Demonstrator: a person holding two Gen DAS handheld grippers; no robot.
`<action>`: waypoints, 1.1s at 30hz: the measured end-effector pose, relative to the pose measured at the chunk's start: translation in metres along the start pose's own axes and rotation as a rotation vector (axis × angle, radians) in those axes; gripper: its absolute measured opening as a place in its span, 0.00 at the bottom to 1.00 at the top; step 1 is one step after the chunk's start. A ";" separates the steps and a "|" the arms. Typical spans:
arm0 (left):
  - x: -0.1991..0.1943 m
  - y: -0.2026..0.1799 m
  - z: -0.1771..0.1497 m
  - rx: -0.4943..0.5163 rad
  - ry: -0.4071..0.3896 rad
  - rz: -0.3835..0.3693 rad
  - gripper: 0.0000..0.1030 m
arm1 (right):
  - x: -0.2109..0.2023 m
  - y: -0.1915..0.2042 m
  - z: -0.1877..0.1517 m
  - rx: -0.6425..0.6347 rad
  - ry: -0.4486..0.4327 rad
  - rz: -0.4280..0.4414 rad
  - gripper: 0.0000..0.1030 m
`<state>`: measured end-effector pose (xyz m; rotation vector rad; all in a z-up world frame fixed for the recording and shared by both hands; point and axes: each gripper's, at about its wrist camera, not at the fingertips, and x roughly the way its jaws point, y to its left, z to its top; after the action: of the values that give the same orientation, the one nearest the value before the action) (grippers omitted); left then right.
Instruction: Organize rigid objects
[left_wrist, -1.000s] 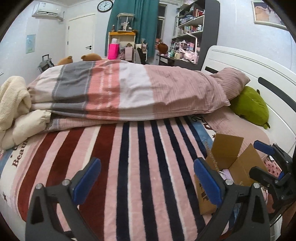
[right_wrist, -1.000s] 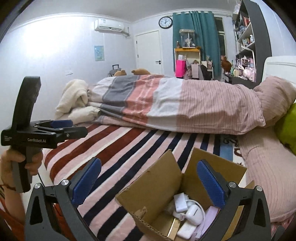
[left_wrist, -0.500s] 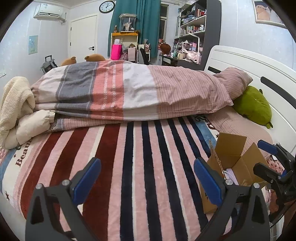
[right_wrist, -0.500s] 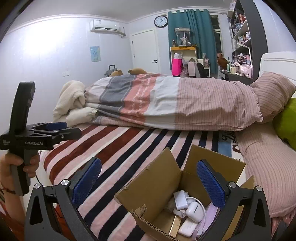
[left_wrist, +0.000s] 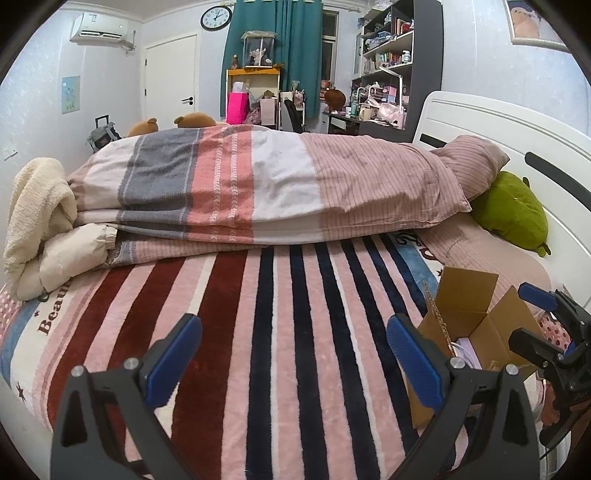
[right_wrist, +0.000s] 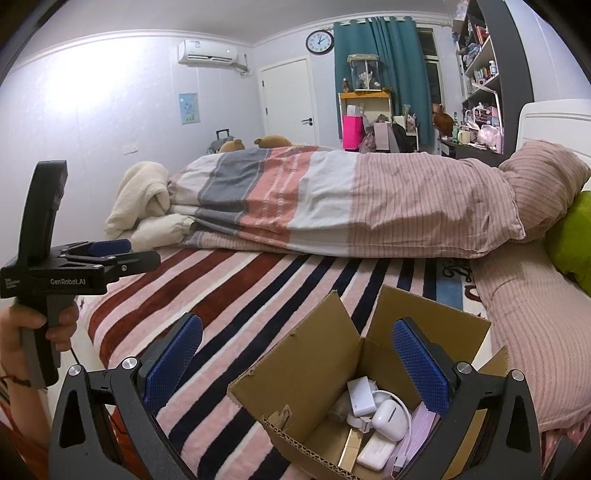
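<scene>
Reaching target: small white gadgets (right_wrist: 373, 417) were heaped inside the cardboard box (right_wrist: 291, 373), just beneath the right gripper (right_wrist: 295, 369).
Claw state: both were spread, empty.
Nearer arm: right; left gripper (left_wrist: 291, 354) was held over the striped blanket (left_wrist: 280, 295).

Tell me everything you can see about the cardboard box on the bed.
The cardboard box is plain brown corrugated card, open at the top with its flaps standing up; one flap edge looks torn. It sits upright on the striped blanket near the bed's edge, beside the pink striped pillow. Inside lies a jumble of small white items, including a rounded white case, a white adapter with a cable, and something pale pink. The right gripper hovers open above it, not touching.
</scene>
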<state>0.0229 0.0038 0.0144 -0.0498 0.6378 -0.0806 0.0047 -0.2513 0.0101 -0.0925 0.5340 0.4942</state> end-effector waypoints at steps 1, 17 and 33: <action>0.000 0.001 0.000 0.000 -0.001 0.001 0.97 | 0.000 0.000 -0.001 0.001 -0.001 0.000 1.00; -0.002 0.003 0.001 0.003 -0.007 0.006 0.97 | 0.000 -0.001 -0.001 0.003 0.000 0.000 1.00; -0.002 0.002 0.000 0.006 -0.008 0.006 0.97 | -0.001 -0.004 -0.006 0.018 0.004 -0.004 1.00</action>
<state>0.0213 0.0063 0.0157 -0.0428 0.6302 -0.0762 0.0034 -0.2567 0.0047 -0.0778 0.5416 0.4850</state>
